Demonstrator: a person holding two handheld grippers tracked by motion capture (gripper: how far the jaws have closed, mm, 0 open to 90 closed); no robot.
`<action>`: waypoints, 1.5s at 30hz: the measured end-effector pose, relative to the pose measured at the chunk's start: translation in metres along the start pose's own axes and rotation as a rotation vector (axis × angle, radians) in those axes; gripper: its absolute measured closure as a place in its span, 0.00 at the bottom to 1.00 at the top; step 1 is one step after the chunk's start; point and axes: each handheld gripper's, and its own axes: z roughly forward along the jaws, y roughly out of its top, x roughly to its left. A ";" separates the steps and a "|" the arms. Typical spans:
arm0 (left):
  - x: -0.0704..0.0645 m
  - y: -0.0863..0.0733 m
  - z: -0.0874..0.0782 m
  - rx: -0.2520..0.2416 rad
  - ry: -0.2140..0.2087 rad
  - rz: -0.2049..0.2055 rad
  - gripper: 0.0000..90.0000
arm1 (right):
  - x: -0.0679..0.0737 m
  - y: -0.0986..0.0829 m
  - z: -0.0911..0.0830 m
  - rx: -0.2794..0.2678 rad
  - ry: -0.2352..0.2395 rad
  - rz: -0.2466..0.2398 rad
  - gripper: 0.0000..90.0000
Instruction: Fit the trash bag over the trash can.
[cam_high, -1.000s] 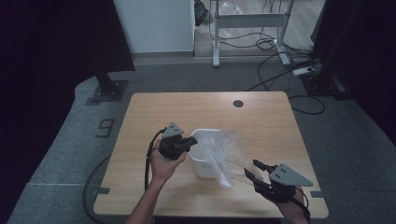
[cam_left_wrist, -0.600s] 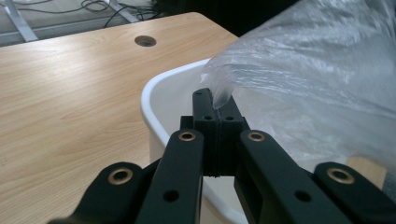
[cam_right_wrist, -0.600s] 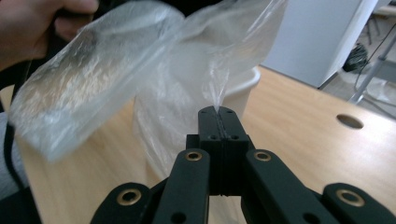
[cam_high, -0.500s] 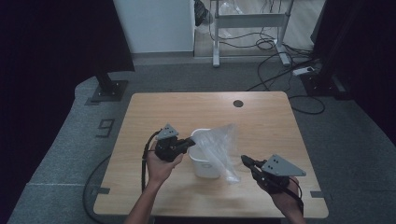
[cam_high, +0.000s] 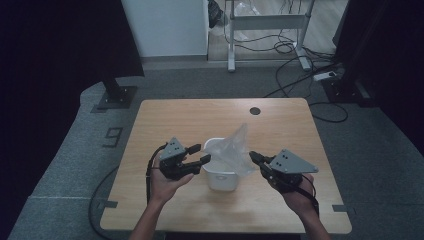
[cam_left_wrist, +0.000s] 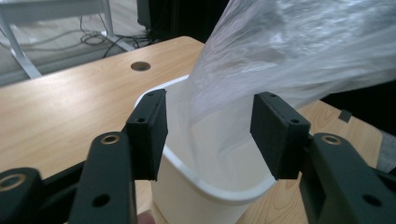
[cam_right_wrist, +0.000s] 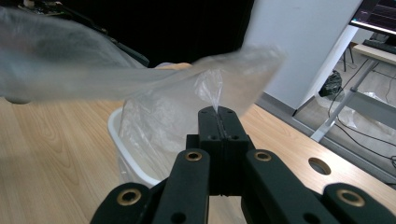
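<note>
Plastic bag (cam_high: 232, 152), clear and crumpled, rises out of a white bin (cam_high: 220, 177) that stands on the near middle of a wooden table (cam_high: 175, 120). Grey floor surrounds the table; farther off lie cables (cam_high: 295, 85), a metal frame (cam_high: 265, 22) and a white wall panel (cam_high: 165, 25). The bag looks thin and glossy, one corner stretched upward and to the right. The left gripper (cam_high: 194, 154) has its jaws wide apart, one on each side of the bin's rim and the bag, with no grip. The right gripper (cam_high: 254, 157) has its jaws pressed together, pinching a fold of the bag (cam_right_wrist: 212, 93) beside the bin
</note>
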 end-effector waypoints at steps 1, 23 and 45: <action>-0.002 0.001 0.001 0.001 -0.005 0.014 0.51 | 0.000 0.001 0.001 0.001 0.003 -0.005 0.99; -0.008 -0.006 0.029 0.038 0.031 0.006 1.00 | -0.008 -0.021 0.007 0.051 -0.007 0.019 0.99; -0.007 -0.005 -0.003 -0.026 -0.054 -0.028 0.52 | -0.011 -0.039 0.022 0.105 -0.015 0.024 0.98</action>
